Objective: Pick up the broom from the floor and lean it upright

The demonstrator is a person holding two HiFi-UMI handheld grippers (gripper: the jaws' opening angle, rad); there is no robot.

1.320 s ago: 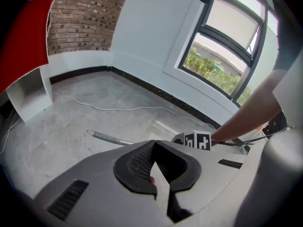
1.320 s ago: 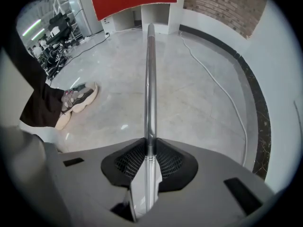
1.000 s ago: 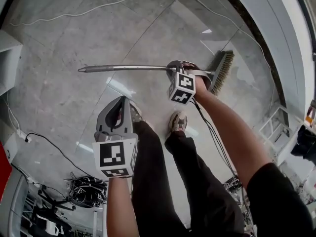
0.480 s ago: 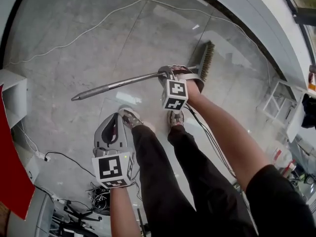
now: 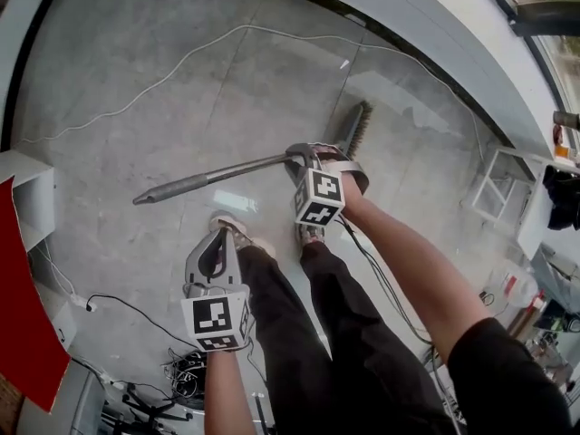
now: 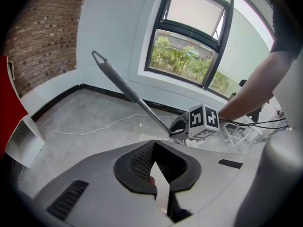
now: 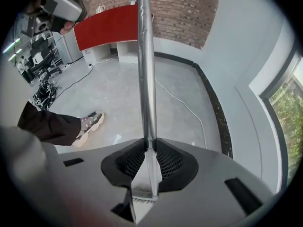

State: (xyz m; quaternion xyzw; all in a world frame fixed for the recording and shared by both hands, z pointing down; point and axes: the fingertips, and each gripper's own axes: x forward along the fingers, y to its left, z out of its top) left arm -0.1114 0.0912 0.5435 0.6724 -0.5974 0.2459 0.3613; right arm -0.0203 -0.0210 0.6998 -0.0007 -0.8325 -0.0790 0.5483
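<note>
The broom has a long metal handle (image 5: 204,181) and a flat brush head (image 5: 355,130) whose bristles rest on the grey floor. My right gripper (image 5: 299,157) is shut on the handle close to the brush head and holds it slanted off the floor. In the right gripper view the handle (image 7: 146,70) runs straight up between the pads of my right gripper (image 7: 149,143). My left gripper (image 5: 217,236) hangs by the person's left leg, apart from the broom. In its own view my left gripper (image 6: 154,145) is shut on nothing, facing the handle (image 6: 128,91) and the right gripper (image 6: 174,130).
The person's shoes (image 5: 234,227) stand just below the broom. A white cable (image 5: 181,62) loops over the floor toward the curved wall (image 5: 435,25). A white shelf (image 5: 23,198) and red panel (image 5: 23,324) are at left, tangled cables (image 5: 186,370) below, a white rack (image 5: 498,188) at right.
The right gripper has risen with the handle, which now slants up from the brush head instead of lying flat. The left gripper has risen too, still holding nothing.
</note>
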